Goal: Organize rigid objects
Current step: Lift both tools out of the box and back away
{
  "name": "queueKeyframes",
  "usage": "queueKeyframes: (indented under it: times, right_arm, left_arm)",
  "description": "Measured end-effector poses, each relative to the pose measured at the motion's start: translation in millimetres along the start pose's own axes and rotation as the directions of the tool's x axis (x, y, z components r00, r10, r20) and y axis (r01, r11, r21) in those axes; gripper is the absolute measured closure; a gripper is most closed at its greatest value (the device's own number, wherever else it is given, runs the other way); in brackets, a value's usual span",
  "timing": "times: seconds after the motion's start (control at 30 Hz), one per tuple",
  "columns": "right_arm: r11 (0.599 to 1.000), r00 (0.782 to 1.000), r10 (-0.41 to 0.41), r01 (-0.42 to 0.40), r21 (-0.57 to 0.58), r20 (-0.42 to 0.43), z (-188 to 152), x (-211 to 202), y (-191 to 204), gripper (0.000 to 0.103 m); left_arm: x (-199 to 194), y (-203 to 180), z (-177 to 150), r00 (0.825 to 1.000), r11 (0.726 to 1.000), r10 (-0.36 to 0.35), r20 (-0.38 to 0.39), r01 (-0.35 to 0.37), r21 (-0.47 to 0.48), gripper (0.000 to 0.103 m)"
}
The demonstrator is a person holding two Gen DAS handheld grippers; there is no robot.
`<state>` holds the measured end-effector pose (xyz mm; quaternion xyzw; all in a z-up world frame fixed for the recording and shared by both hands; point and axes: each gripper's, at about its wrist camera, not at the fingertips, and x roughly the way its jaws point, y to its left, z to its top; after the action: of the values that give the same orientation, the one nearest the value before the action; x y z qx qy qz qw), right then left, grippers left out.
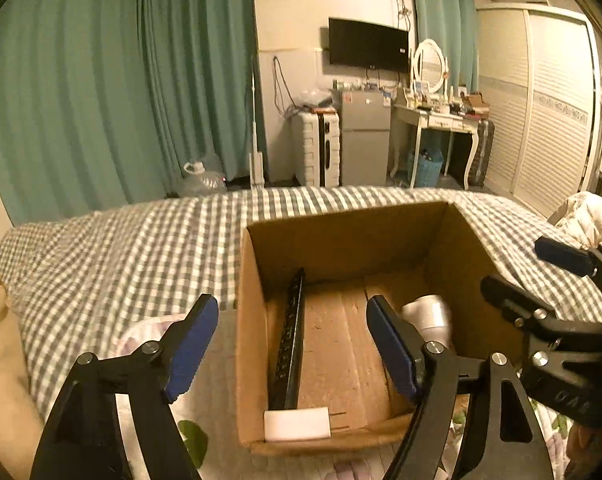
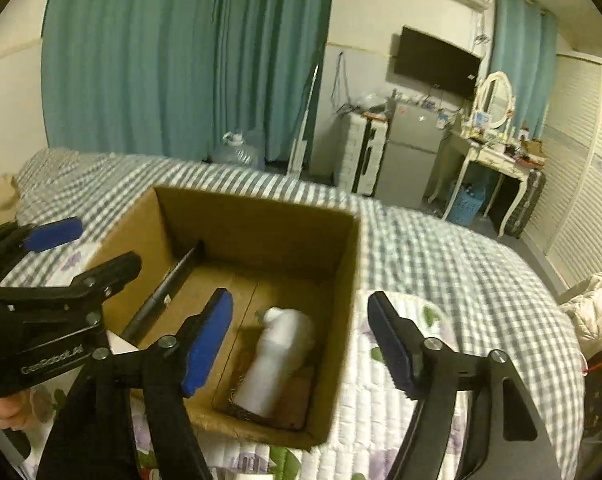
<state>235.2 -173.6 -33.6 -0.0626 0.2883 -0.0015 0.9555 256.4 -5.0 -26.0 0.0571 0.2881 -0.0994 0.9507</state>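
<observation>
While both hover over the cardboard box (image 1: pixel 341 240), the left tool (image 1: pixel 293 344) and right tool (image 2: pixel 301 340) gape wide, gripping nothing.

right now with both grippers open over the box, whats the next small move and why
Probably lift both away from the cardboard box. The left gripper and right gripper are open and empty, and the black remote and white bottle already lie inside, so the next step is likely finding another item.
</observation>
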Motion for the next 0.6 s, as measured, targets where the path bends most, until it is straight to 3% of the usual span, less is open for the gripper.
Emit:
queueKeyframes:
  times: [0.1,0.2,0.6]
  right_arm:
    - [1.000,0.999,-0.016,0.015,0.018,0.032,3.0,-20.2,-2.4,0.022]
    - [1.000,0.998,-0.026,0.025,0.019,0.052,8.4,-40.6,-3.2,0.012]
    - [0.997,0.988,-0.057,0.049,0.056,0.146,16.2,-124.4,-6.0,0.005]
  left_arm:
    - [-21.5,1.1,3.8,0.999,1.000,-0.002,0.043,0.003,-0.012,0.009]
    - [-45.1,7.5,8.3,0.996,0.999,0.007,0.094,-0.002,-0.046,0.001]
    - [-129.2,21.0,14.2,0.976,0.998,0.030,0.216,-0.016,-0.068,0.000]
